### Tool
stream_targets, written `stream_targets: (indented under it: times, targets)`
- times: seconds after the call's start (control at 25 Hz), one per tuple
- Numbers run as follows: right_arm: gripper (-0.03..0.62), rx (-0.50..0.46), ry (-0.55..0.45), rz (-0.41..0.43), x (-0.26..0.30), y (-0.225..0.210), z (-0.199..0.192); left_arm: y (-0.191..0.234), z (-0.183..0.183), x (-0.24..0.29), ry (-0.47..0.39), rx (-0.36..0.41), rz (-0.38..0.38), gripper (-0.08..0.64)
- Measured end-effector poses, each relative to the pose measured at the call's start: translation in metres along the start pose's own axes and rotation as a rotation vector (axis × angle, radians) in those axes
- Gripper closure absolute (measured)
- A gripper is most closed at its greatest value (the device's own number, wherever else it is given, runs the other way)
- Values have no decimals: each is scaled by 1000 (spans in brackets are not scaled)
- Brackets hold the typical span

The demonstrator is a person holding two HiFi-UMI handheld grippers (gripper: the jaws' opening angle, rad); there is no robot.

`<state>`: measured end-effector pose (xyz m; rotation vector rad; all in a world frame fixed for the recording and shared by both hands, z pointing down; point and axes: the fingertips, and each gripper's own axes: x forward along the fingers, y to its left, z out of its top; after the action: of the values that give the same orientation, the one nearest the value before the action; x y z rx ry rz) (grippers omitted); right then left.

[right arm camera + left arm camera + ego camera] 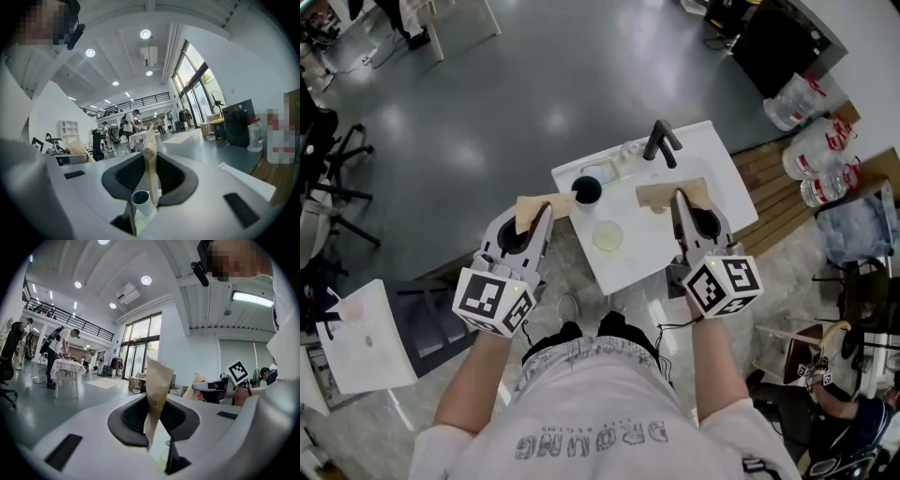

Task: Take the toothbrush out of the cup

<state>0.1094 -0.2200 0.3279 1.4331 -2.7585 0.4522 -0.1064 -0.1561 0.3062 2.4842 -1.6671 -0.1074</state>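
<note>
My left gripper (542, 214) is shut on a piece of brown kraft paper (546, 203), which stands up between the dark pads (152, 394). My right gripper (677, 201) is shut on a second brown paper piece (664, 194), seen upright between its jaws (150, 159). Both are held level, well above a small white washstand (694, 155) with a black faucet (661, 142). On the stand are a dark cup (586, 190) and a pale round cup (607, 235); a cup mouth (139, 199) shows below my right gripper's jaws. I cannot make out a toothbrush.
Black office chairs (333, 169) stand at the left and a white table (366, 337) at the lower left. Large water bottles (816, 141) lie on a wooden platform at the right. People and a draped table (65, 366) are far off on the grey floor.
</note>
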Motion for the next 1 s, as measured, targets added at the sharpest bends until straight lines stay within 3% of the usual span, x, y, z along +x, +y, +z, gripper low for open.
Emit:
stream_targets:
  times: [1.0]
  targets:
    - [508, -4, -17, 64, 2, 31, 15, 32, 2, -6, 16, 3, 0, 494]
